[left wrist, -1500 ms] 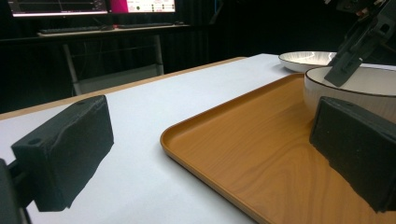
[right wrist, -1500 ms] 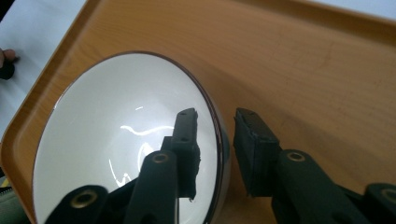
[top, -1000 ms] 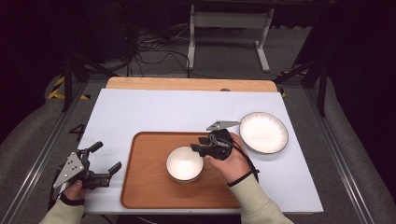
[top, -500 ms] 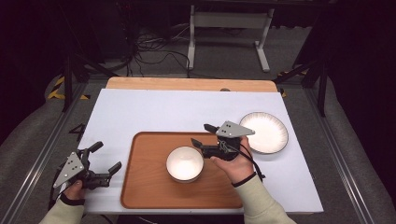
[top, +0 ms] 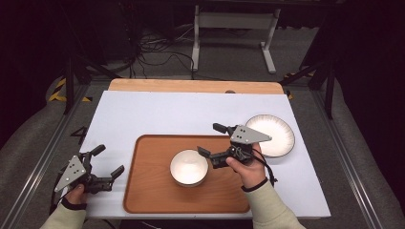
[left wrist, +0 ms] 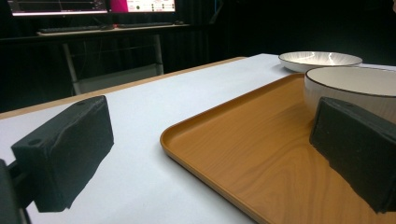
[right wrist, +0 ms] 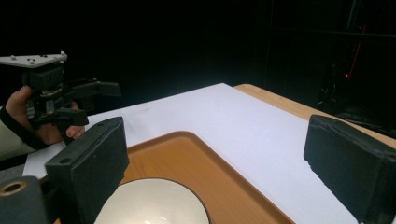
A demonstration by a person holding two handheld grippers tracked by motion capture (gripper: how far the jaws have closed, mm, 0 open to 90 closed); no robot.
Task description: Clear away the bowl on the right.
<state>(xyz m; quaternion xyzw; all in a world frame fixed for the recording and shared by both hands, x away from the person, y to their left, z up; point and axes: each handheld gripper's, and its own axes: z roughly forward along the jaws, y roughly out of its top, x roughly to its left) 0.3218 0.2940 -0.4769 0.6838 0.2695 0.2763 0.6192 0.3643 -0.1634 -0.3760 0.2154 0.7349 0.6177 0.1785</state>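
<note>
Two grippers are in hand at the white table [top: 143,114], and the wooden tray [top: 153,195] serves as the landmark. The right gripper [top: 211,140] hovers over the tray's far right part, held in the person's right hand [top: 248,168], whose forearm in a pale sleeve [top: 272,210] comes in from the near edge; the grey three-cornered plate on top faces up and the black jaws point left across the tray. Its jaws have just been opening and now stand wide apart with nothing between them; in the right gripper view the two pads frame bare tray and table, with the bowl's rim below them. The white bowl [top: 189,167] stands upright on the tray, right of the tray's middle, just beside the right gripper's nearer jaw and free of it. It is round, deep and empty, with a pale glossy inside, a thin dark rim and faint ribbing on its outer wall in the left gripper view [left wrist: 355,86]. The left gripper [top: 109,160] is held low off the tray's left edge, jaws aimed at the tray, released and empty. A white ribbed plate [top: 277,136] lies on the table beyond the tray's far right corner.
</note>
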